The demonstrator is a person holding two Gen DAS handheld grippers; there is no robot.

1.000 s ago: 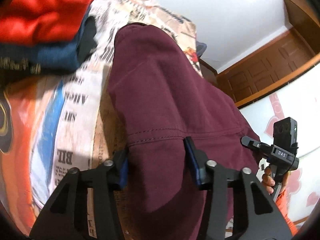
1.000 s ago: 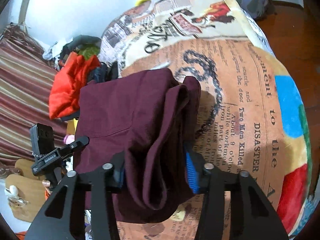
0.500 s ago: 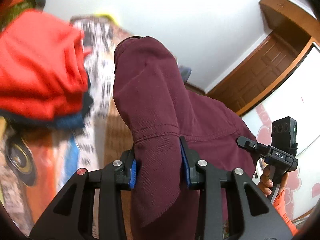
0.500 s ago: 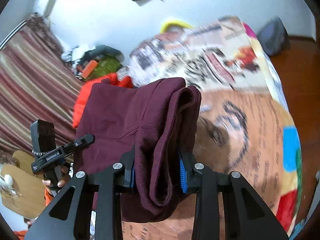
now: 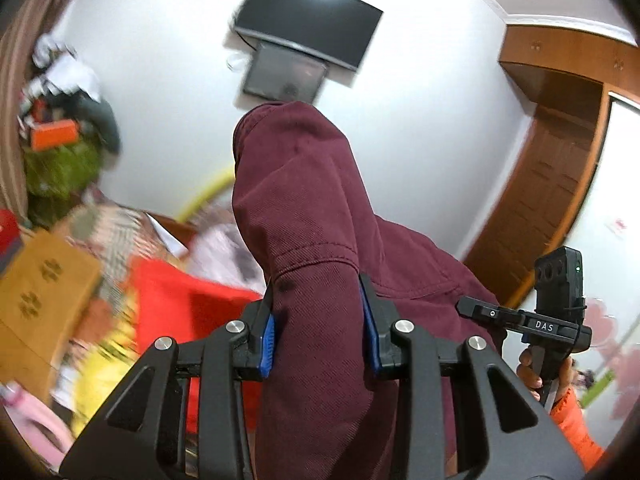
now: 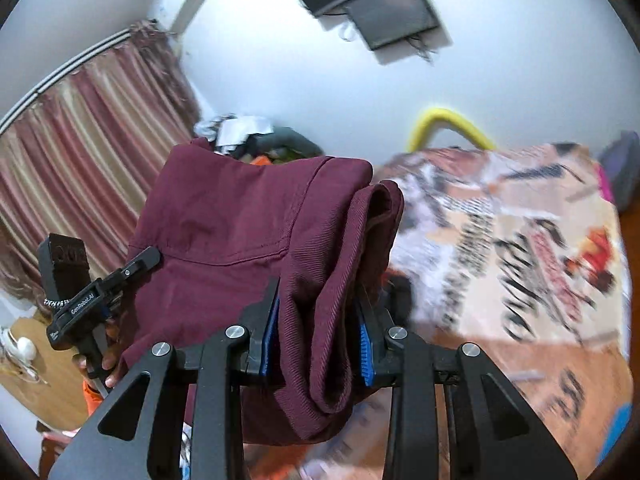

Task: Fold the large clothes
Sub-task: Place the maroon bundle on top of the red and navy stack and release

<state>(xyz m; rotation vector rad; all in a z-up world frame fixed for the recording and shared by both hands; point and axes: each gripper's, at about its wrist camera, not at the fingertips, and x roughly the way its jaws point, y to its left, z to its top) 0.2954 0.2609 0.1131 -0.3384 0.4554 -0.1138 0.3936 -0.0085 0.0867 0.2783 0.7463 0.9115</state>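
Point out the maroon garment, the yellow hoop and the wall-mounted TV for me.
maroon garment [image 6: 224, 216], right wrist view, on its flat folded panel.
yellow hoop [image 6: 448, 118], right wrist view, on the top of its arc.
wall-mounted TV [image 5: 308, 20], left wrist view, on the dark screen.

Both sets of tongs are full: the maroon garment [image 5: 316, 280] fills the gap of the left tongs [image 5: 318, 340] and rises ahead of them, blocking that way forward. Left of them, a red cloth [image 5: 192, 300] and a cluttered heap [image 5: 60, 128] crowd in. Right of the right tongs [image 6: 318, 340], open air lies above the printed bedspread [image 6: 520, 248]. Ahead stands bare wall [image 6: 280, 60] with a mounted screen [image 5: 308, 36].
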